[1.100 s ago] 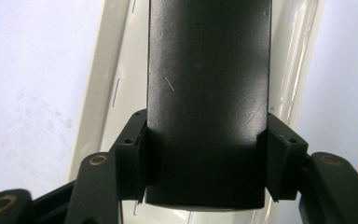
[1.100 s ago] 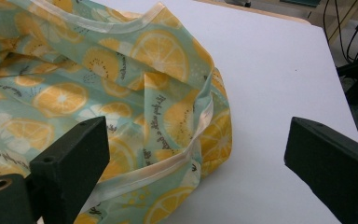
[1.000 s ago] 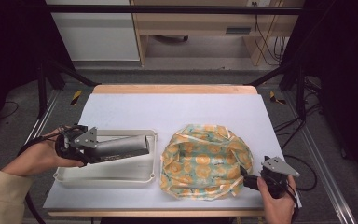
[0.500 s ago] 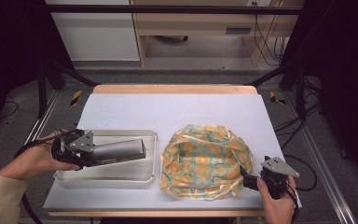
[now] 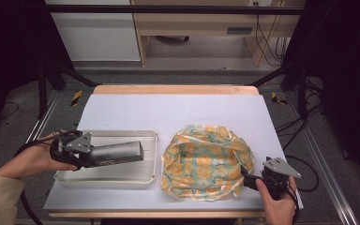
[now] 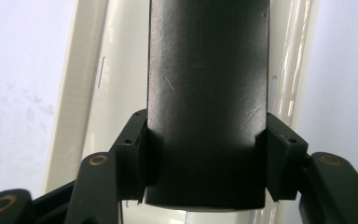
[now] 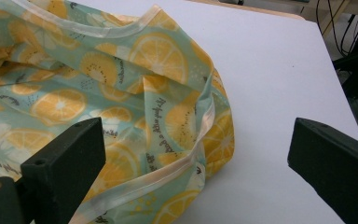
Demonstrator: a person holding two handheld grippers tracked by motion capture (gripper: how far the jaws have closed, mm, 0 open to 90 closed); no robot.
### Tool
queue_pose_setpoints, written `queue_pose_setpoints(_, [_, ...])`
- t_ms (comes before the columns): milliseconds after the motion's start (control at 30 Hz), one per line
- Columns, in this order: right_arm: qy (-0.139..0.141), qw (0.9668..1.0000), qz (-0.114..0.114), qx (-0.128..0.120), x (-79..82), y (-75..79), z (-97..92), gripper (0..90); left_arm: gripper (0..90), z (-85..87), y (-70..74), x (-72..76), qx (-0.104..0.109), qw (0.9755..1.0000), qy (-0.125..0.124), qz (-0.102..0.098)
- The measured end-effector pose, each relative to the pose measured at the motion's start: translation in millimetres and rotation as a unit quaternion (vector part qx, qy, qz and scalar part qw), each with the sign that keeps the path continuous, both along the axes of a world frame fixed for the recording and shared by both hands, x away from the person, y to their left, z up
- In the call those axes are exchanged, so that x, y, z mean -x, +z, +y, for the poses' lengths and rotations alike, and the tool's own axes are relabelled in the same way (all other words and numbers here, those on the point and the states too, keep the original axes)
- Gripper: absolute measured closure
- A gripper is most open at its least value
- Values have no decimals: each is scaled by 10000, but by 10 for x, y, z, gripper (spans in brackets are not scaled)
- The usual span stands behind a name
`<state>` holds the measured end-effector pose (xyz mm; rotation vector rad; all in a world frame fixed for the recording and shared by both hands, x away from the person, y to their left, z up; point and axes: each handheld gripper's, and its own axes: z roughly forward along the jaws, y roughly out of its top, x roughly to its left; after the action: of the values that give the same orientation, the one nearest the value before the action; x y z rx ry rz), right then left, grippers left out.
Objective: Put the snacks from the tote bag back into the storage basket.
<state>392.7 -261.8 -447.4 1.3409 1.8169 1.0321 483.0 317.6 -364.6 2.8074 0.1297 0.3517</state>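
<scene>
The left gripper (image 5: 86,154) clamps a dark grey rectangular block (image 5: 117,153) at its left end: in the left gripper view both pads press flat against the block's (image 6: 208,102) two sides, the jaws about half spread to take its width. The block lies level, pointing right, over the white plastic tray (image 5: 136,176) at the near left of the white-covered table (image 5: 178,110); whether its underside touches the tray floor I cannot tell. The right gripper (image 5: 258,180), at the near right corner, has its jaws wide apart with nothing between them. In the right gripper view they stand open just beside the near right edge of the lemon-print cloth bag (image 7: 121,93), one finger (image 7: 70,158) in front of the fabric, though contact cannot be made out. The bag (image 5: 206,161) lies crumpled, right of the tray.

The block hides much of the tray's (image 6: 84,93) inside in the left gripper view, and its far end is cut off at the top edge. The bag's contents are hidden by its folds.

Compared with a second ago, the block has come down from a tilted, raised pose to lie lower and flatter over the tray. The right gripper and the bag are unchanged.
</scene>
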Motion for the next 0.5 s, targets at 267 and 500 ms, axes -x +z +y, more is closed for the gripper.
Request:
queue_pose_setpoints(267, [-69, 9999, 54, 55, 2, -17, -8, 47, 435, -15, -55, -16, -25, 9999, -120, 52])
queue_pose_setpoints(500, [-53, 9999, 71, 133, 1, -16, 6, 50, 436, -46, -120, -12, 0, 9998, -191, 109])
